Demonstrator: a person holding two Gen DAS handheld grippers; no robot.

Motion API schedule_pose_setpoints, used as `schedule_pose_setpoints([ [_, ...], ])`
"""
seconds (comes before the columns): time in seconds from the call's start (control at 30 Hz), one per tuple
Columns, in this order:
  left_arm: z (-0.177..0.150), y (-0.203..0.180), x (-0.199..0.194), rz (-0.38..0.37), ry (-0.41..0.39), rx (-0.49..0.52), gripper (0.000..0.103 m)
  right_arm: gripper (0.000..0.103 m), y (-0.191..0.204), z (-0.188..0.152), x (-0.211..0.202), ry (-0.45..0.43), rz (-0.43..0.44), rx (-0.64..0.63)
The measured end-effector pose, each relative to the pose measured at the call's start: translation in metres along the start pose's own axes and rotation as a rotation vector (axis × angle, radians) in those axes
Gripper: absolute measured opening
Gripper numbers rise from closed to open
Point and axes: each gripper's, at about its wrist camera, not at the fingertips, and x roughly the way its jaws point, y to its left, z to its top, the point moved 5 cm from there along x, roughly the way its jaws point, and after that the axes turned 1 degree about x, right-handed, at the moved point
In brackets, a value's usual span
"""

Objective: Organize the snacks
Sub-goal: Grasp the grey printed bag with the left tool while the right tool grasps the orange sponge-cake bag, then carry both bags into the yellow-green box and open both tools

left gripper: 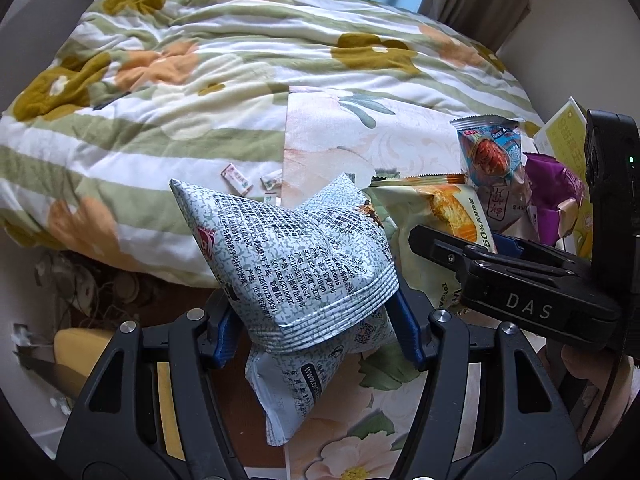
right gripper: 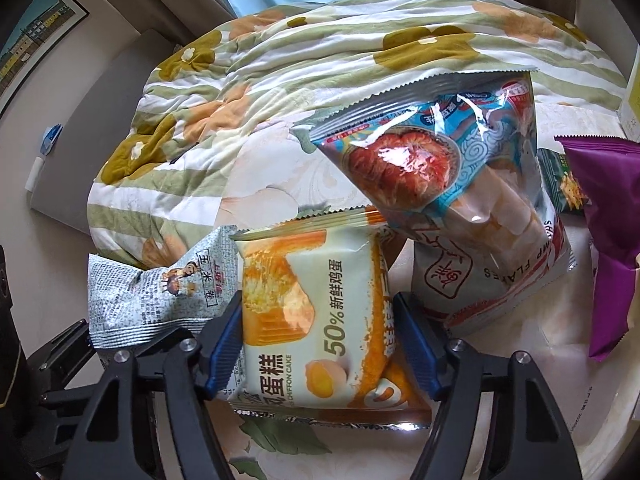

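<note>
Fingers (right gripper: 228, 344) beside shrimp flakes bag (right gripper: 460, 184), quilt (right gripper: 280, 80)

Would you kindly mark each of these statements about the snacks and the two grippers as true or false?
1. The left gripper is shut on the grey packet. True.
2. The right gripper holds the purple bag. False: its jaws sit either side of the cake packet; the purple bag lies apart, to the right.
3. The shrimp flakes bag leans partly over the cake packet's far end. True.
4. The quilt is plain blue. False: it has green and white stripes with flowers.
5. The shrimp flakes bag is torn open and empty. False: it looks sealed, with chips showing through its clear part.
</note>
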Motion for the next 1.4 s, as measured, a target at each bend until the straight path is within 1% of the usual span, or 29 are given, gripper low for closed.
schedule_pose_setpoints([
  [0.2,0.000,0.001,-0.007,0.007,-0.013,-0.013,0.060,0.059,0.001,-0.002,-0.002,0.003,-0.005,-0.027],
  [0.33,0.001,0.002,-0.023,0.009,-0.039,-0.022,0.060,0.059,0.003,-0.006,-0.010,0.004,0.009,-0.033],
  [0.47,0.003,0.005,-0.043,0.035,-0.056,-0.019,0.060,0.059,0.011,-0.006,-0.023,-0.008,0.027,-0.050],
  [0.6,0.006,0.007,-0.069,0.057,-0.091,-0.023,0.060,0.059,0.019,-0.007,-0.043,-0.026,0.048,-0.059],
  [0.8,0.015,-0.006,-0.105,0.055,-0.141,0.002,0.060,0.059,0.023,-0.009,-0.085,-0.087,0.066,-0.073],
  [0.93,0.025,-0.033,-0.127,0.041,-0.182,0.027,0.060,0.059,0.010,-0.007,-0.122,-0.141,0.067,-0.056],
  [1.07,0.039,-0.075,-0.141,0.024,-0.218,0.051,0.060,0.059,-0.014,-0.002,-0.163,-0.215,0.045,-0.044],
  [1.23,0.053,-0.148,-0.154,0.007,-0.268,0.074,0.060,0.059,-0.059,0.004,-0.216,-0.295,0.017,-0.046],
  [1.4,0.068,-0.238,-0.151,-0.051,-0.292,0.109,0.060,0.059,-0.122,0.009,-0.267,-0.354,-0.009,-0.028],
])
